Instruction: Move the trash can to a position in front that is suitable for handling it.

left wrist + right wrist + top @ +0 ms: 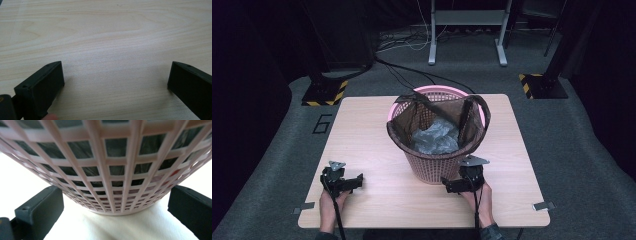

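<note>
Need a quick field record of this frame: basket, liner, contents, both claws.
basket: pink lattice basket, upright, mid-table
liner: dark bag draped over the basket rim
contents: crumpled grey plastic inside
left claw: left claw open, low over bare table, apart from the basket
right claw: right claw open, at the basket's near lower wall

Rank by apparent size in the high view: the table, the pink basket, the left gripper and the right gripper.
1. table
2. pink basket
3. left gripper and right gripper: these look alike, so I do not rank them.
</note>
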Tool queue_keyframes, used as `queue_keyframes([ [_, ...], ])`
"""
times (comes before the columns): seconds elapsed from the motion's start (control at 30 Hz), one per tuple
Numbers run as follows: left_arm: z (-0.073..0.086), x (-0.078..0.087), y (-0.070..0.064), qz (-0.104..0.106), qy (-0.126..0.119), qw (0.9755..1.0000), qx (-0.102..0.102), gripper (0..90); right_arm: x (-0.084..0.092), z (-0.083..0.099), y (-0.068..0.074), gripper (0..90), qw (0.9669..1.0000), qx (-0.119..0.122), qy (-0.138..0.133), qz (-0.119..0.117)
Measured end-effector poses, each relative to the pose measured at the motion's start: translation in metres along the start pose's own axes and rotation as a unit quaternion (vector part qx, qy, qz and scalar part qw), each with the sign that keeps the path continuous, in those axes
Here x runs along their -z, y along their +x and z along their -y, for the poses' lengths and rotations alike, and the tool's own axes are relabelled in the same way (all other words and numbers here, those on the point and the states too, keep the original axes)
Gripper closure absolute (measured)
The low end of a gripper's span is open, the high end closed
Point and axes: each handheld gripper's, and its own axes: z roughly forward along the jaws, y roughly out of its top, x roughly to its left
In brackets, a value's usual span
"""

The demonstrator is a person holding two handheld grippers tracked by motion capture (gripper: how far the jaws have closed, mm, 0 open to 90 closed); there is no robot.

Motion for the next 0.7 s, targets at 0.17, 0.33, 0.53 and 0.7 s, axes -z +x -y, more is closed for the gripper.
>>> queue_keyframes([
  [0.17, 0.000, 0.000, -0.001, -0.001, 0.000, 1.0000, 0.002, 0.3, -0.012, -0.010, 0.000, 0.0, 1.0000, -0.005, 0.002, -0.002],
  [0.33, 0.000, 0.000, -0.001, -0.002, 0.000, 1.0000, 0.004, 0.3, -0.019, -0.015, -0.002, 0.0, 1.0000, -0.006, 0.004, -0.005],
  [0.53, 0.000, 0.000, -0.001, -0.003, 0.000, 1.0000, 0.004, 0.3, -0.023, -0.019, -0.004, 0.0, 1.0000, -0.006, 0.005, -0.004],
  [0.7, 0.000, 0.000, -0.001, -0.003, 0.000, 1.0000, 0.003, 0.3, -0.026, -0.022, -0.005, 0.0, 1.0000, -0.003, 0.004, -0.004],
])
